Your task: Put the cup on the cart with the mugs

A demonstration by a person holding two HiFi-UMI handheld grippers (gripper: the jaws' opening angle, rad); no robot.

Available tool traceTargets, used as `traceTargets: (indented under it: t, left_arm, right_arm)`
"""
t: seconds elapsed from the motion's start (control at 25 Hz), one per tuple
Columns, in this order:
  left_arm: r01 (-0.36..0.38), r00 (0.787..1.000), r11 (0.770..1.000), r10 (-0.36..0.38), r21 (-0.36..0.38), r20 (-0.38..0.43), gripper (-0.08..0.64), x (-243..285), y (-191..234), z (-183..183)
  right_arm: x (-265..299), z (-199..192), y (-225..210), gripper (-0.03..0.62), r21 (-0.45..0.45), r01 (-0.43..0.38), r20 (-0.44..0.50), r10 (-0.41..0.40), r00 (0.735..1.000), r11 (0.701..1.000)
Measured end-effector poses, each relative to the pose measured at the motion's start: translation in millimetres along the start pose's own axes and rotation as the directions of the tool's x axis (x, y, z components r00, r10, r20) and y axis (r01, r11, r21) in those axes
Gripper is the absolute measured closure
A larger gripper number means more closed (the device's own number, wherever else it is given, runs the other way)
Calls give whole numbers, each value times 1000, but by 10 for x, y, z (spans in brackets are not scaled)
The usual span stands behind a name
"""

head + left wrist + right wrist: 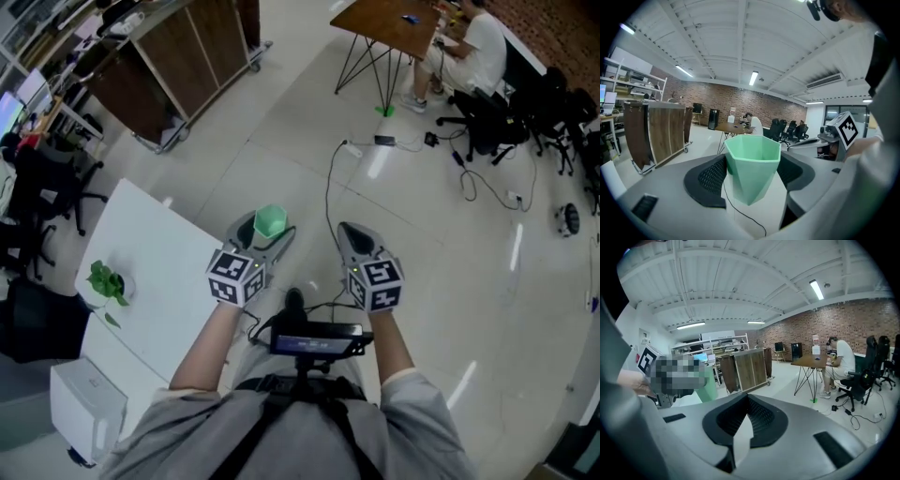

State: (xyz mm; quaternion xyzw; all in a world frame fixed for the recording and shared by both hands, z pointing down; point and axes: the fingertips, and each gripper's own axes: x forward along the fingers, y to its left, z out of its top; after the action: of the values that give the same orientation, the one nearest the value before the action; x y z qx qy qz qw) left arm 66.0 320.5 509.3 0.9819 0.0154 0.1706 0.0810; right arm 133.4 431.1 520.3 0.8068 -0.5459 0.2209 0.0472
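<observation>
the pale glossy floor [281, 141] ahead lies open and wide. a white rectangular table [159, 272] bearing a small green potted plant [106, 281] closes the left side. a thin black cable [328, 192] trails across the floor ahead. beyond stand a wood-panelled wheeled cart [178, 66] at left and a brown wire-legged table [380, 23] at right

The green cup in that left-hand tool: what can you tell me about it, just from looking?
The mint-green cup has flat facets and a many-sided open rim, and it narrows towards its base. It looks like matte plastic, plain and unmarked. It stands upright in mid-air, clamped between the left gripper's two black textured pads, which press on opposite sides below the rim. Nothing else touches it. No contents show inside, though its bottom is out of sight. From the head view it hangs over the pale floor, just beyond a white table's corner.
</observation>
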Motion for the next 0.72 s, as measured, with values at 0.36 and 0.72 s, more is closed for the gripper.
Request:
traceTargets:
  t: [0.36,0.72]
  left_arm:
    - [28,1000,999,-28,21,-7,222,660,558,380]
    - [-82,997,996,82,-38,1,222,1344,1212,595]
  right_arm:
    - [766,473,-398,584,-18,14,-2,-14,1000,1000]
    - [1722,870,-930,584,-57,-92,-39,90,995,994]
